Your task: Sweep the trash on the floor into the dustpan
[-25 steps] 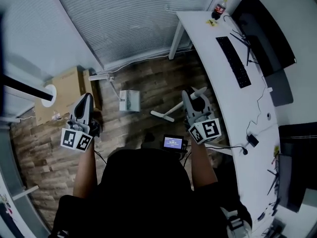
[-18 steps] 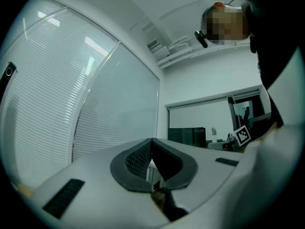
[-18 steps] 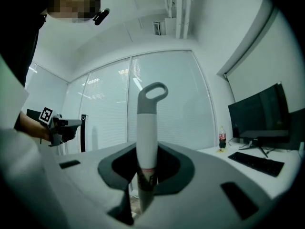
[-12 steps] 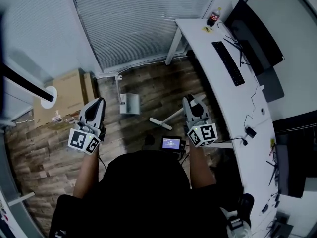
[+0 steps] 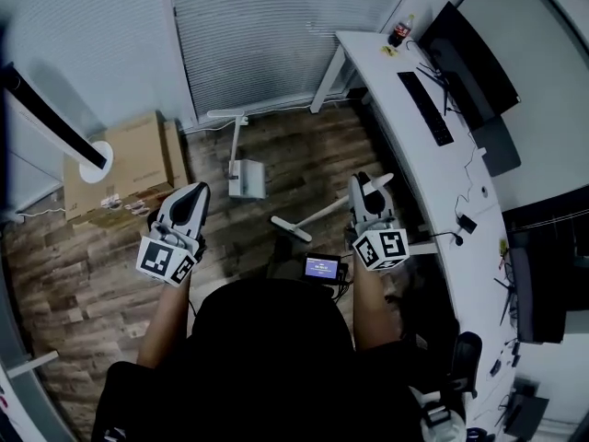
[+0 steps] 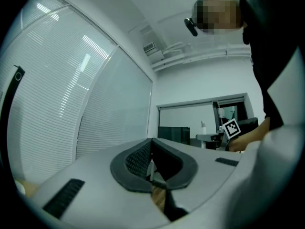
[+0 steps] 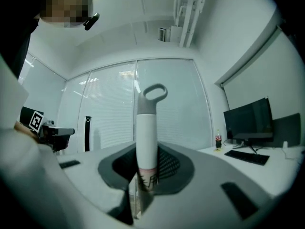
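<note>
Holding the broom [image 5: 322,212] in the right gripper [image 7: 145,173], dustpan [image 5: 245,179] standing ahead on the floor [image 5: 294,145].
I'm clamping the right gripper on the broom handle near its top end, and the left gripper [image 6: 151,151] is sitting closed on nothing. The dustpan is standing between the two grippers, near a cardboard box [image 5: 133,159]. Risk I'm seeing: with this one-gripper hold so high up, the broom could swing and knock or shove the dustpan away. I'm not making out the trash. The small bits by the box are too tiny to call.
</note>
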`<state>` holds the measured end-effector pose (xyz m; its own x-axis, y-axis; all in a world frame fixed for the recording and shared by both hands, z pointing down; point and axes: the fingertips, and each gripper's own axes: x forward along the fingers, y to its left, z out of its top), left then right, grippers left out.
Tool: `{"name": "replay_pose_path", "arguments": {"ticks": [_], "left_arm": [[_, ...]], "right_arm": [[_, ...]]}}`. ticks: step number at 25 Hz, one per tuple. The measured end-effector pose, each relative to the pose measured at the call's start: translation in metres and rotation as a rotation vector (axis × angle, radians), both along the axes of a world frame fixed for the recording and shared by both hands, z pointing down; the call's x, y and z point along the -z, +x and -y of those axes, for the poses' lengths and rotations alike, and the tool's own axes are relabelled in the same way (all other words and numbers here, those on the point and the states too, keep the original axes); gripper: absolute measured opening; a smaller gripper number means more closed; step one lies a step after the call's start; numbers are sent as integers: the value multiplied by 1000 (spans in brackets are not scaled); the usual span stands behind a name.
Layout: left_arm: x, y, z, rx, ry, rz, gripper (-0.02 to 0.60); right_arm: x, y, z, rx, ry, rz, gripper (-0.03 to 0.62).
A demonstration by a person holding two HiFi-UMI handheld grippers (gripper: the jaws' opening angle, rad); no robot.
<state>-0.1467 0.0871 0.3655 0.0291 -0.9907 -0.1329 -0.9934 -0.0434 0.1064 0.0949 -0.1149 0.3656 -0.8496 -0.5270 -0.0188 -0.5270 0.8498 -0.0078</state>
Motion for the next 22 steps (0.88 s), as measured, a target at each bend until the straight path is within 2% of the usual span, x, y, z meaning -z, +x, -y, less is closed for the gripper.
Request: {"name": "replay_pose_path", "arguments": {"ticks": [4, 10, 13, 17, 22], "left_arm": [[-9, 8, -29, -13, 0, -30, -6], [-21, 26, -49, -31, -8, -62, -6], [-23, 41, -50, -28, -13, -61, -6], [-22, 59, -48, -21, -25, -54, -6], [-18, 78, -39, 21, -43, -40, -6]], "right_arm": [[-2, 6, -38, 11, -3, -8, 69], [7, 23, -80, 49, 25, 56, 67], [0, 26, -87, 87, 4, 43, 67], [-8, 35, -84, 88, -20, 37, 67], [-13, 51, -80, 126, -33, 34, 66]]}}
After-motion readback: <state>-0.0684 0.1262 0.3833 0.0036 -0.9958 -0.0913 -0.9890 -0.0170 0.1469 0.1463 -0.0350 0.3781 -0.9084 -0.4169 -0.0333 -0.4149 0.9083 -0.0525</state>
